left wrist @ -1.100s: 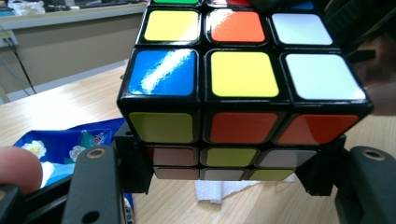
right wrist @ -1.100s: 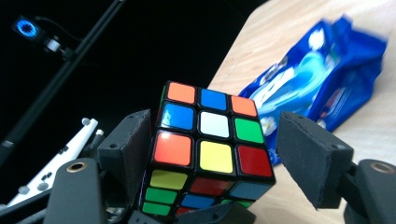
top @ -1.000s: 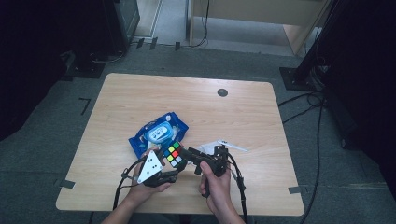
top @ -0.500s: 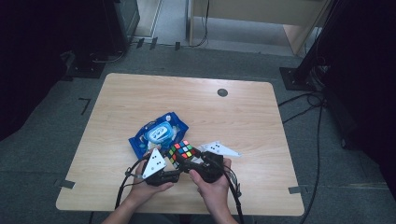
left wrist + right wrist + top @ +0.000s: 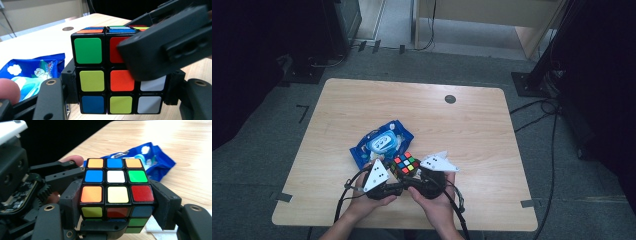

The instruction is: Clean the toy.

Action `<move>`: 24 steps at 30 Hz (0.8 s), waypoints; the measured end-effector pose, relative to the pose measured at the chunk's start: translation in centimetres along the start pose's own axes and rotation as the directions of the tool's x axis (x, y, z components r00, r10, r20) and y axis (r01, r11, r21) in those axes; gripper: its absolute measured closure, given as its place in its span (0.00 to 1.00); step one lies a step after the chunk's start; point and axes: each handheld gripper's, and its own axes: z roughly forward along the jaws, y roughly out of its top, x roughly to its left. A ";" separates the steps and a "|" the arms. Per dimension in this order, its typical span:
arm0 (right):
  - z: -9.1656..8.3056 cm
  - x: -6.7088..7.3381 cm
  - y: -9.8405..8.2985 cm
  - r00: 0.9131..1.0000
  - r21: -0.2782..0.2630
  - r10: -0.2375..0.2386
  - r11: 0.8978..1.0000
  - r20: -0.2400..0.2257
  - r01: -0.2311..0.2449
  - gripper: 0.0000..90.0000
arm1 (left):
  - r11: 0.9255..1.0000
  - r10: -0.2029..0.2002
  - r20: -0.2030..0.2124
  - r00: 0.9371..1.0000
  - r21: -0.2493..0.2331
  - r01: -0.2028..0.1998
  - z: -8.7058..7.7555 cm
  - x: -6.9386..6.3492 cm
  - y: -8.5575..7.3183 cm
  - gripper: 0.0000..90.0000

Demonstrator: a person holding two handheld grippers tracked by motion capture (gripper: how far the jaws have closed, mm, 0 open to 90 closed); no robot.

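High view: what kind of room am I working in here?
Probably a lab or recording workspace, not a home: a bare wooden table on grey carpet, black stand bases and loose floor cables around it, with a puzzle cube and a blue wipes pack as props.

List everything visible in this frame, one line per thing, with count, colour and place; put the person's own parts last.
puzzle cube: one, black with mixed colour stickers, near edge of the table, between both tongs.
wipes packet: one, blue with a pale label, just behind the cube to its left.
white paper: one, lying under the right tongs.
table: one, light wood, with a round dark grommet near its far edge.
floor cables: several, black, right of the table.
left tongs: one, black, closed on the cube's lower layer.
right tongs: one, black, closed on the cube's sides.
hands: two, at the near edge, holding the tongs.
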 end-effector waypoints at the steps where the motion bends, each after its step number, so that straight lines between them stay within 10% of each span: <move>1: -0.2 -0.2 0.1 1.000 -0.011 0.010 1.000 -0.025 -0.010 0.37 | 1.000 0.001 0.000 1.000 0.004 -0.001 -0.1 0.2 0.0 0.38; 4: -1.6 -1.1 0.9 0.995 -0.077 0.050 0.995 -0.089 -0.057 0.36 | 1.000 -0.013 -0.010 1.000 0.013 0.013 -0.3 1.0 -0.2 0.38; 9: -3.3 -3.4 1.8 0.997 -0.148 0.080 0.986 -0.010 -0.081 0.40 | 0.998 -0.048 -0.061 0.997 0.025 0.049 -0.7 2.4 -0.4 0.38; 14: -0.2 -6.2 -0.8 0.971 0.007 0.037 0.999 0.236 -0.040 0.41 | 0.997 -0.068 -0.074 0.995 0.040 0.071 -0.8 3.0 -0.6 0.38; 24: 3.6 -8.3 -4.0 0.946 0.195 -0.079 0.981 0.316 0.017 0.46 | 0.995 -0.075 -0.034 0.997 0.067 0.077 -0.4 2.6 -0.8 0.38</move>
